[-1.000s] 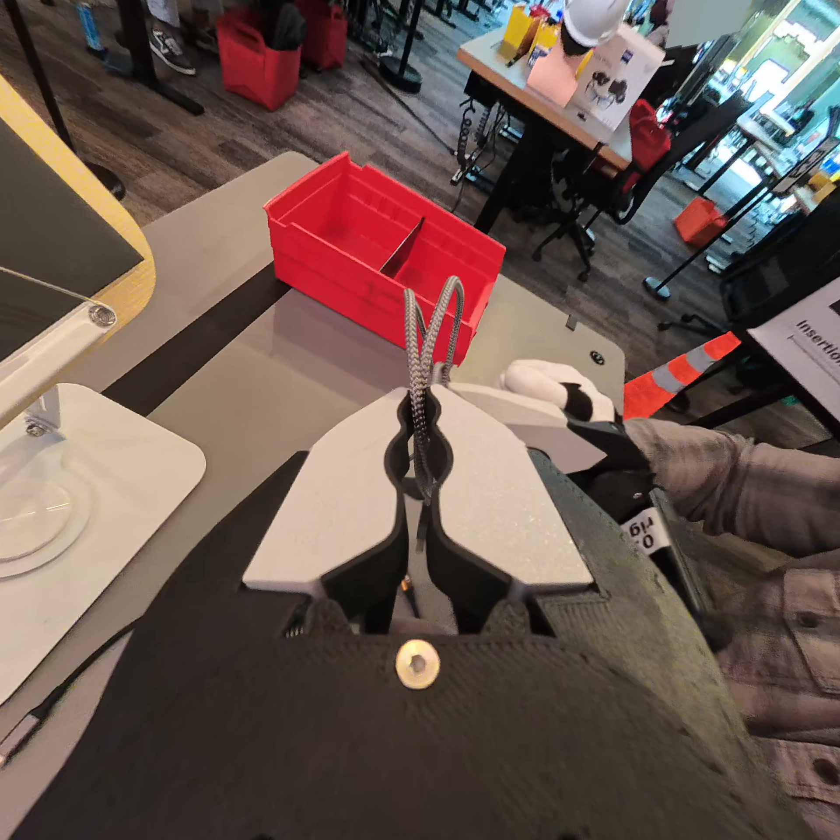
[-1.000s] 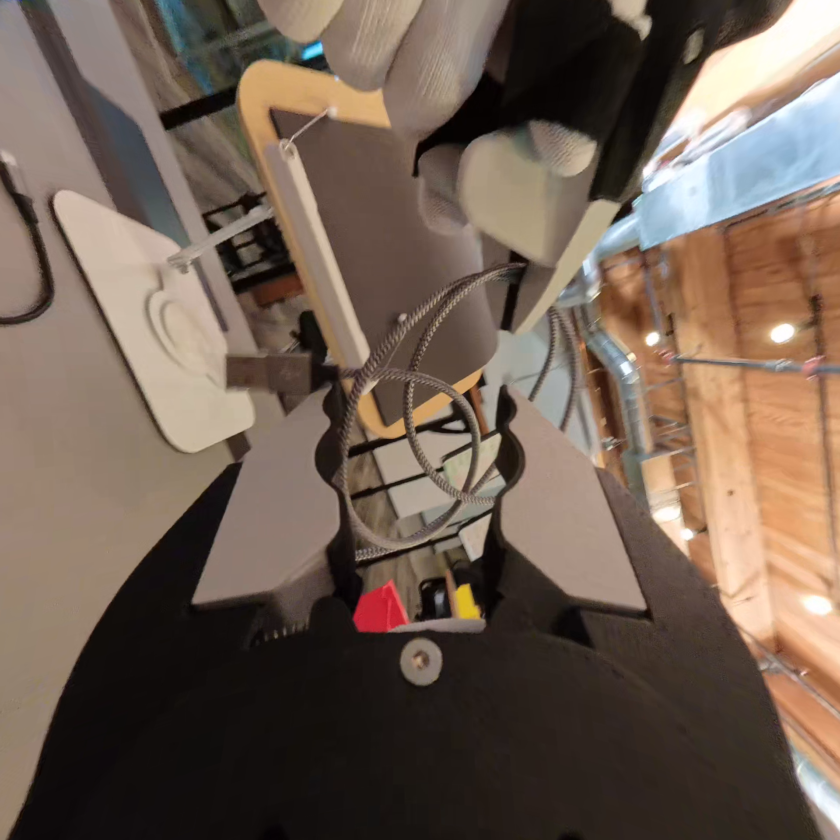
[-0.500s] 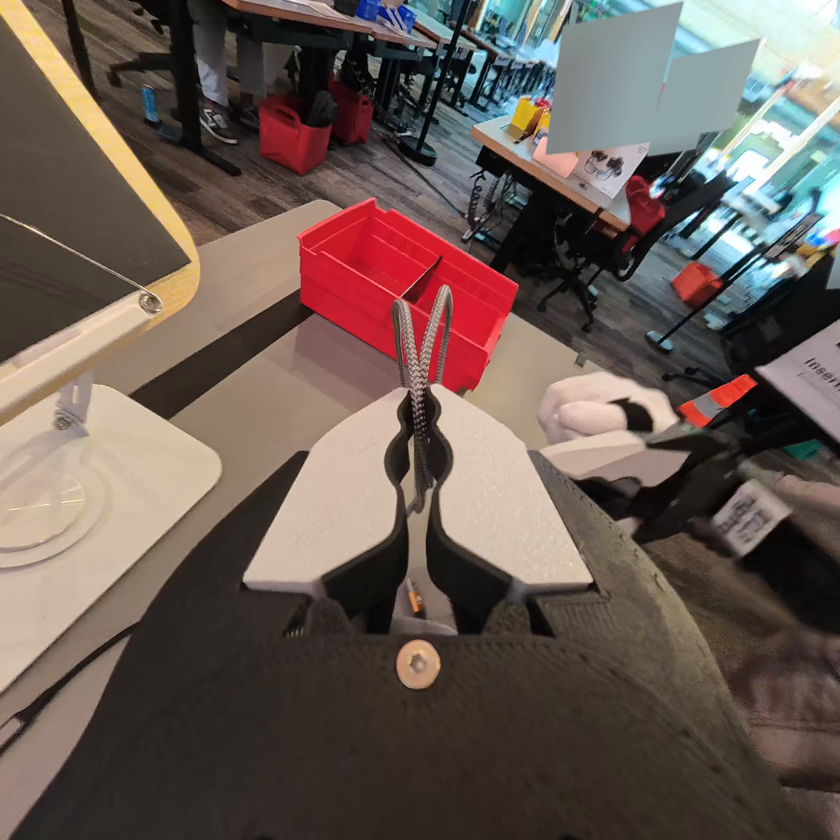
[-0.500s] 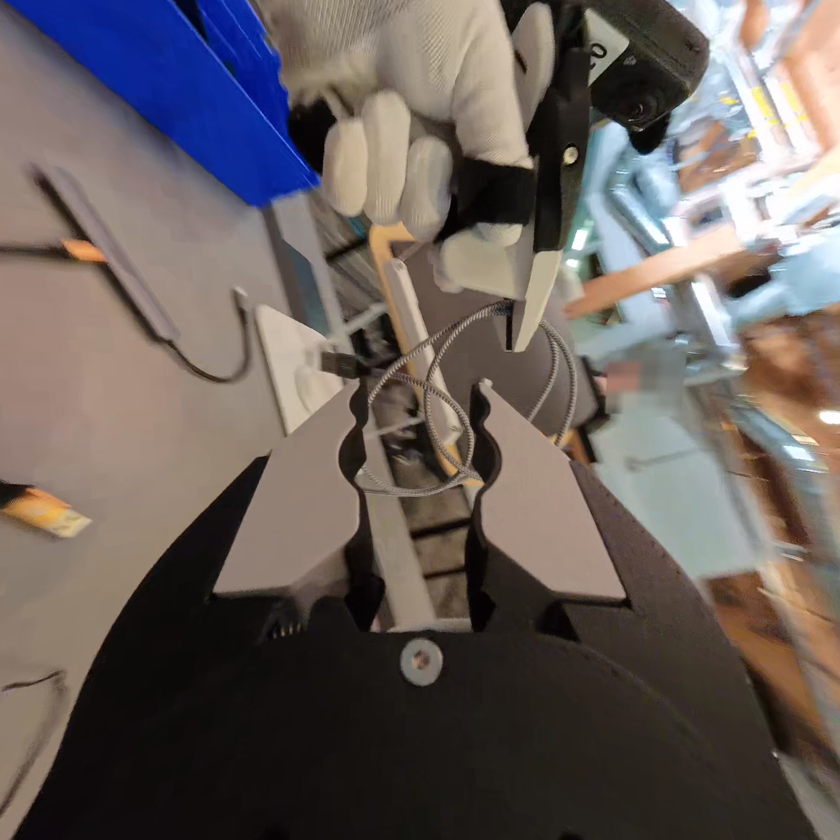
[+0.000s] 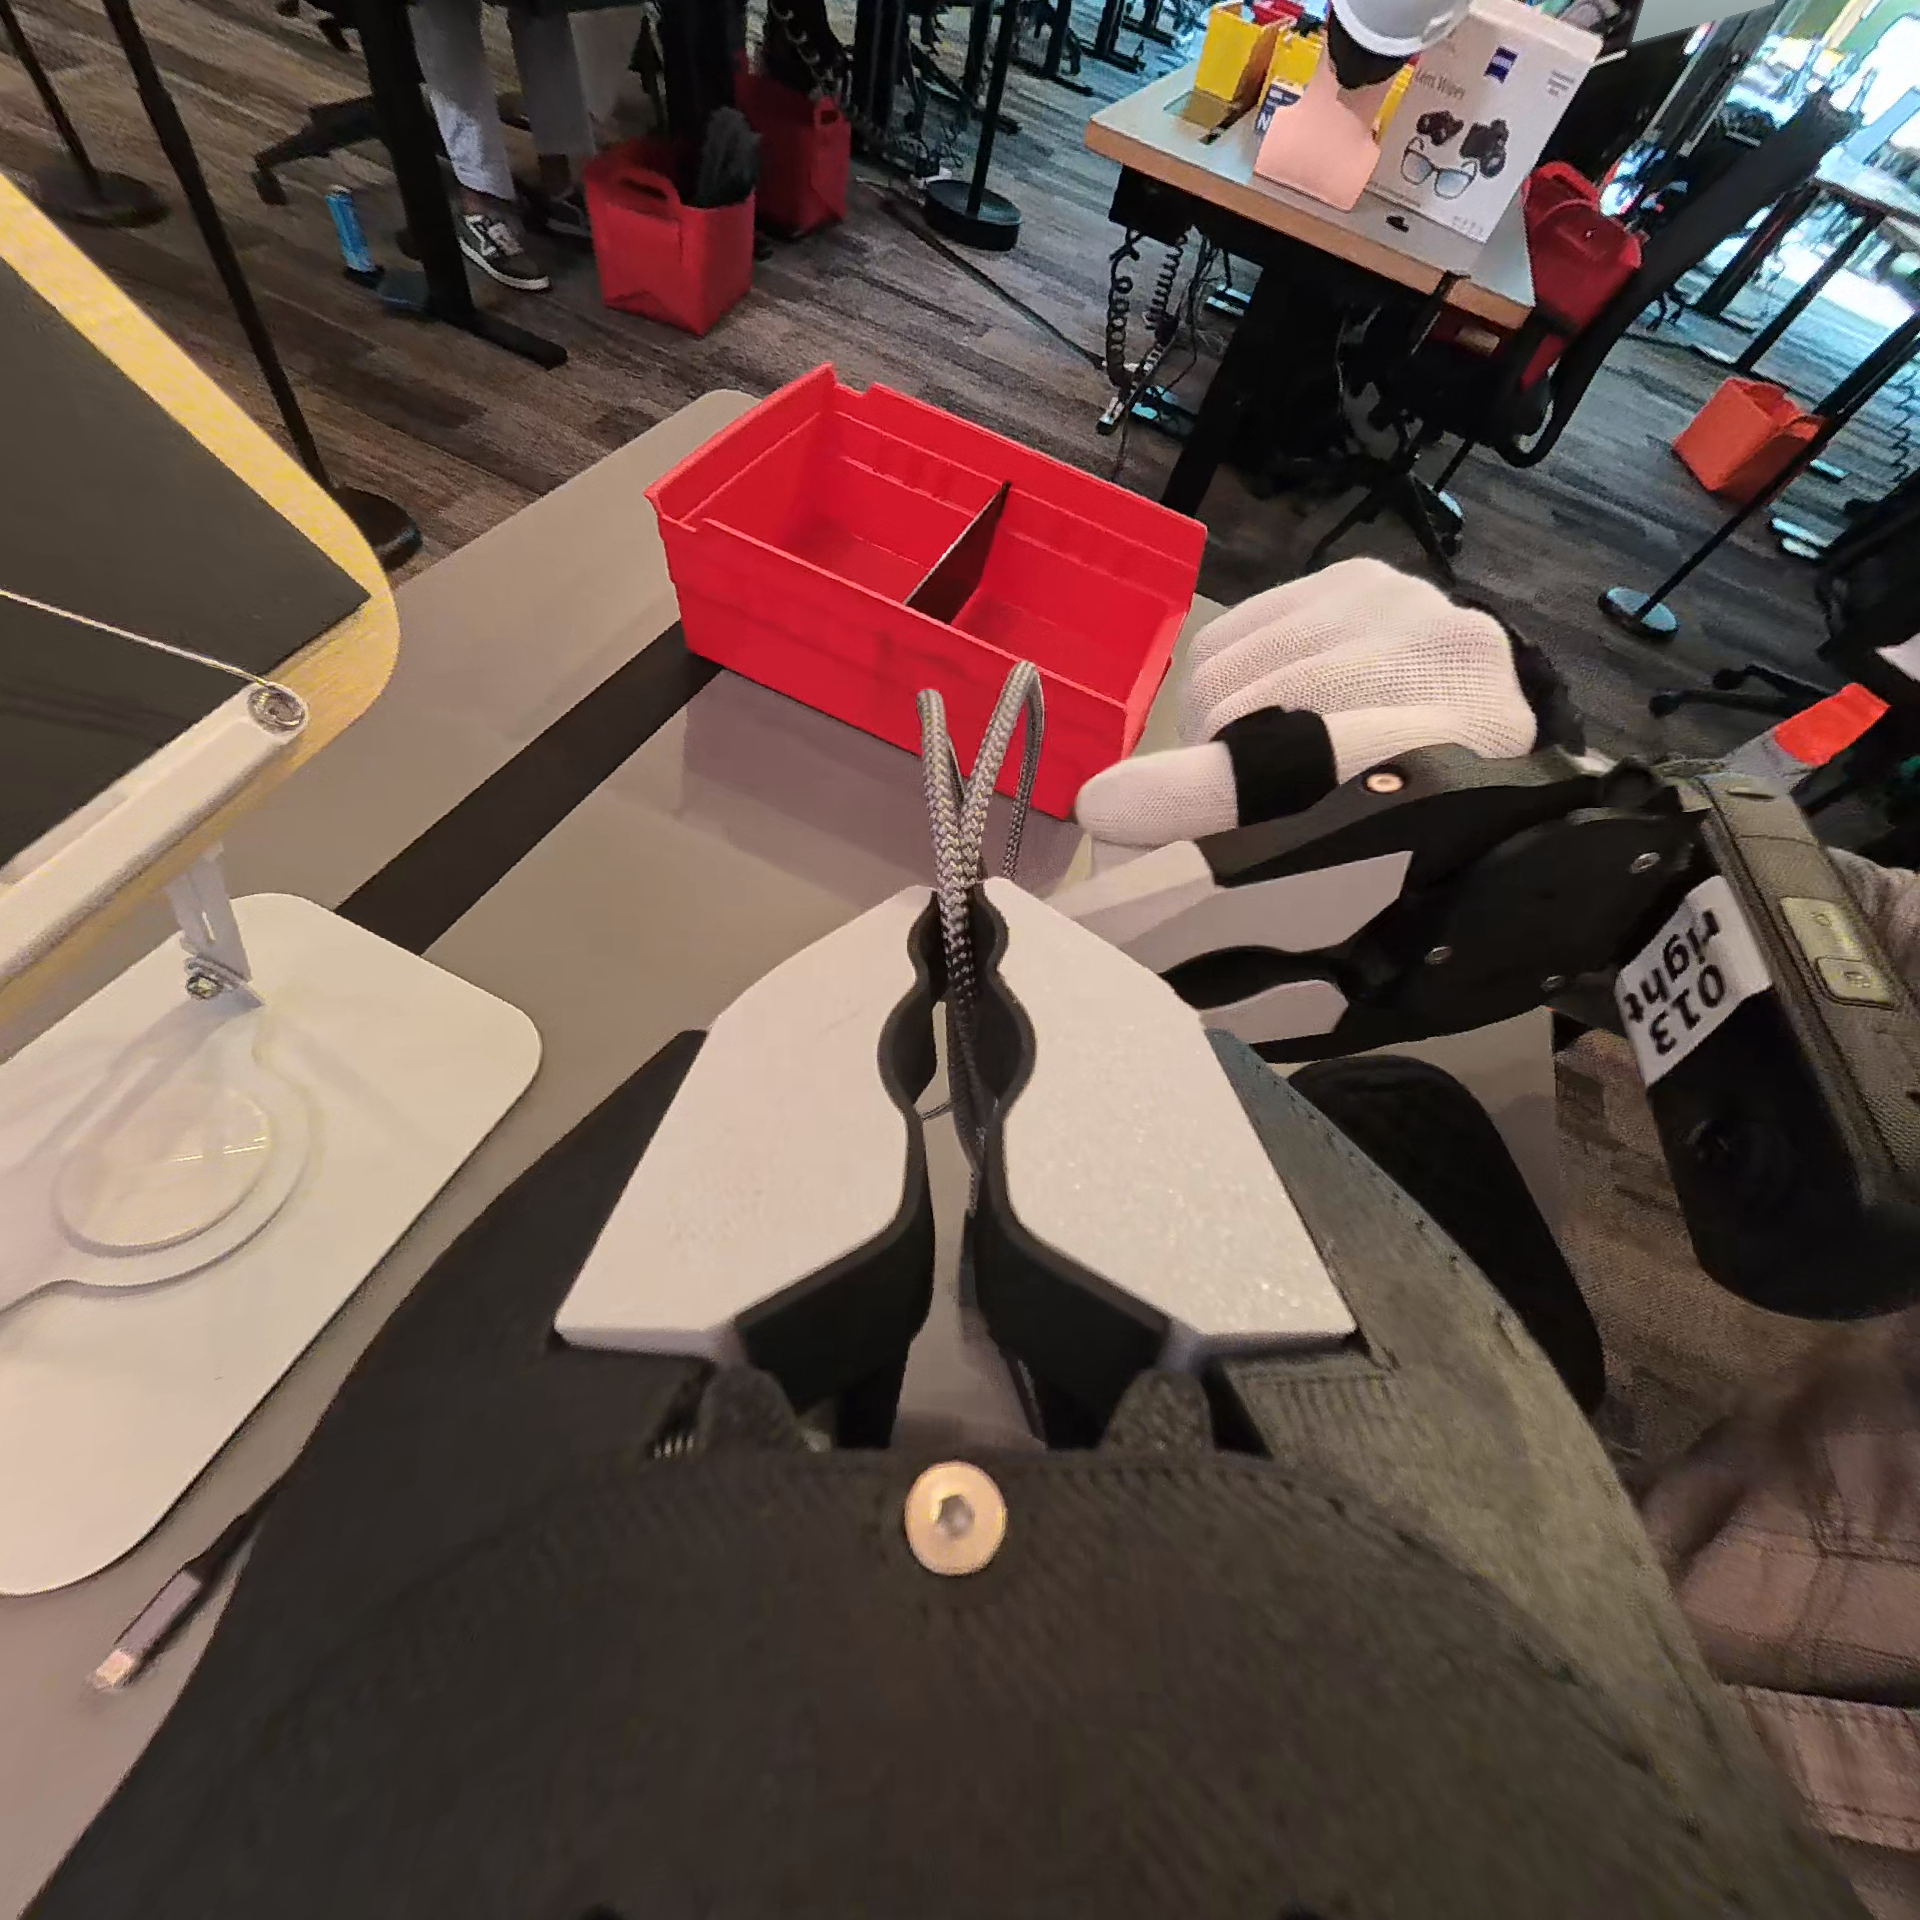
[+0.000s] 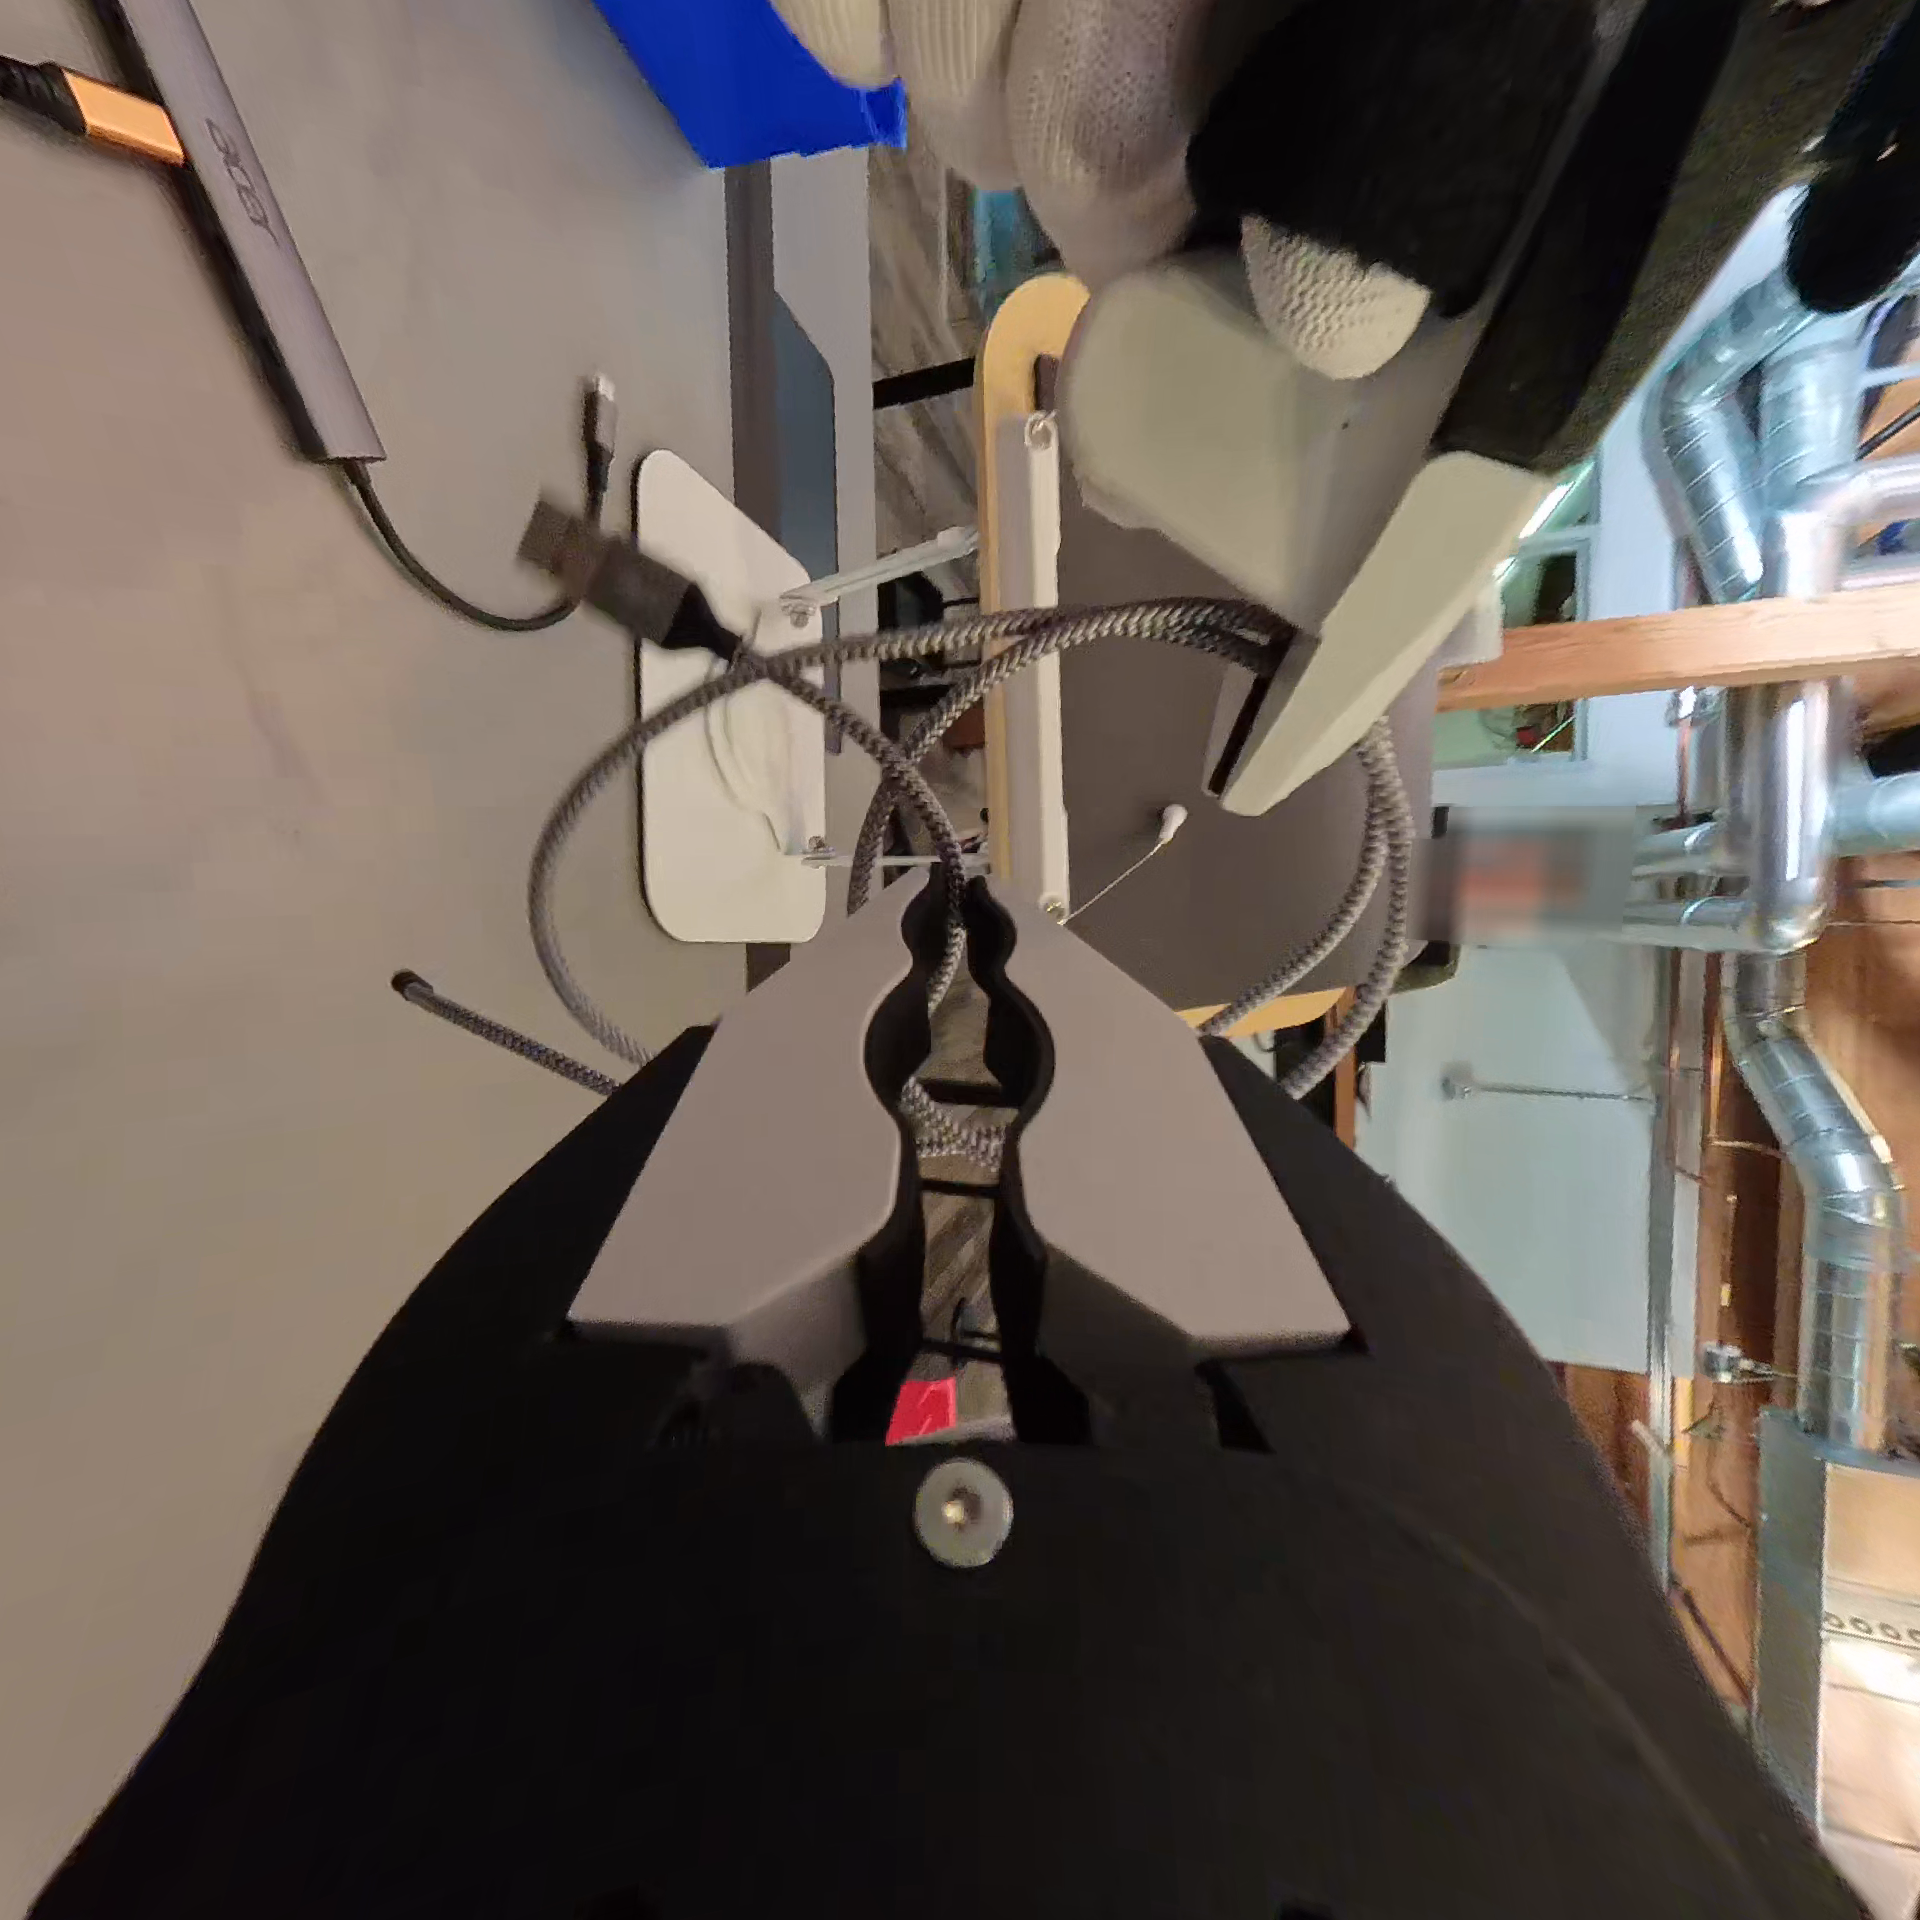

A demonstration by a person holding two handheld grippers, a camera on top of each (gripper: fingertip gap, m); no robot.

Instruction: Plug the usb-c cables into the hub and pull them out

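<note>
A grey braided cable [image 5: 977,790] is bunched into loops. My left gripper [image 5: 961,909] is shut on it, with a loop sticking out past the tips. In the right wrist view, my right gripper [image 6: 951,899] is shut on another strand of the same cable [image 6: 665,727], just below the left gripper [image 6: 1340,665], which hangs over it. The cable's black USB plug [image 6: 613,582] dangles free above the table. The grey hub [image 6: 281,281] lies flat on the table with a copper-coloured plug [image 6: 114,125] in its side. The right gripper [image 5: 1143,904] also shows beside mine in the left wrist view.
A red divided bin [image 5: 925,582] stands at the table's far edge. A blue bin [image 6: 748,94] stands near the hub. A white stand base [image 5: 208,1195] carries a tilted board [image 5: 135,520]. A loose plug [image 5: 156,1631] and another braided cable end [image 6: 488,1029] lie on the table. My right fingertips sit around 5 cm from my left ones. The grey hub [image 6: 281,281] lies around 25 cm away from my right fingertips.
My right gripper has closed from open onto the braided cable and has turned, bringing the hub into view. My left gripper has kept its hold and tilted slightly.
</note>
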